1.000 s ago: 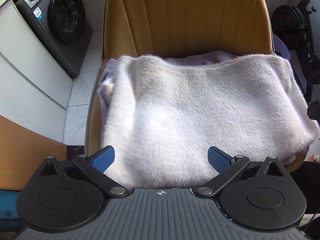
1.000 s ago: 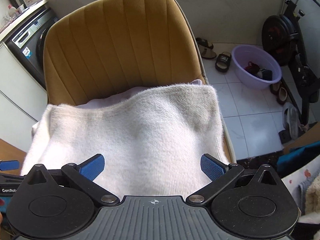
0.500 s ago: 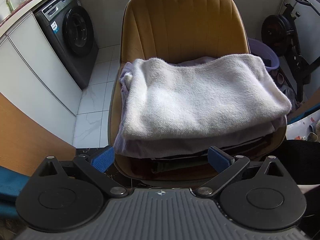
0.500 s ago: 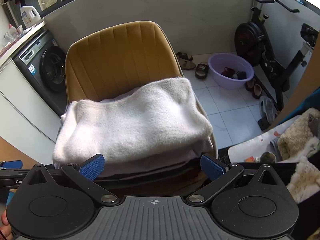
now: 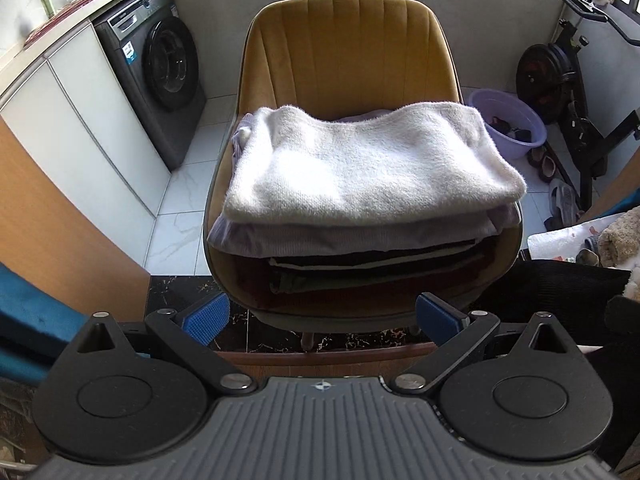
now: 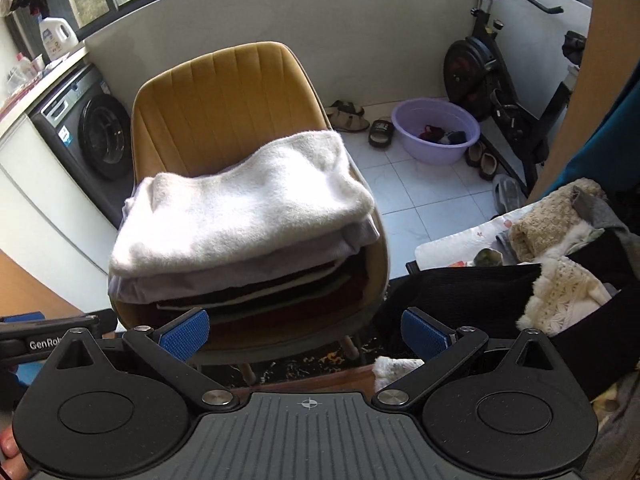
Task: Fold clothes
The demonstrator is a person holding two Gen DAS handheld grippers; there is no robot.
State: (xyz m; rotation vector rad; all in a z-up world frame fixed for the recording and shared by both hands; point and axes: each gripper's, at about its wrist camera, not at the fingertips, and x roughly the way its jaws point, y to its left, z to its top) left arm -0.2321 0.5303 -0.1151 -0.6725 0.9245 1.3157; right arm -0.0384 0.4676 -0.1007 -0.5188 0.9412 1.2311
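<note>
A folded white fuzzy sweater [image 5: 360,168] [image 6: 244,204] tops a stack of folded clothes [image 5: 360,256] [image 6: 260,284] on the seat of a mustard-yellow chair [image 5: 348,52] [image 6: 224,92]. Under it lie a lilac garment, then dark and red layers. My left gripper [image 5: 322,318] hangs open in front of and below the seat, holding nothing. Also open and empty, my right gripper [image 6: 304,334] is at the chair's front right. A heap of unfolded clothes [image 6: 560,248] lies to the right. Part of the left gripper [image 6: 40,340] shows at the right view's left edge.
A washing machine [image 5: 160,68] and white cabinets [image 5: 80,128] stand at the left. A purple basin [image 6: 436,130] with dark items, slippers [image 6: 380,130] and an exercise bike [image 6: 500,68] sit on the tiled floor at the right. A wooden edge [image 5: 320,360] lies just below the grippers.
Both grippers have pulled back and away from the sweater. The whole stack and the chair's front edge now show. The fingers stay open throughout.
</note>
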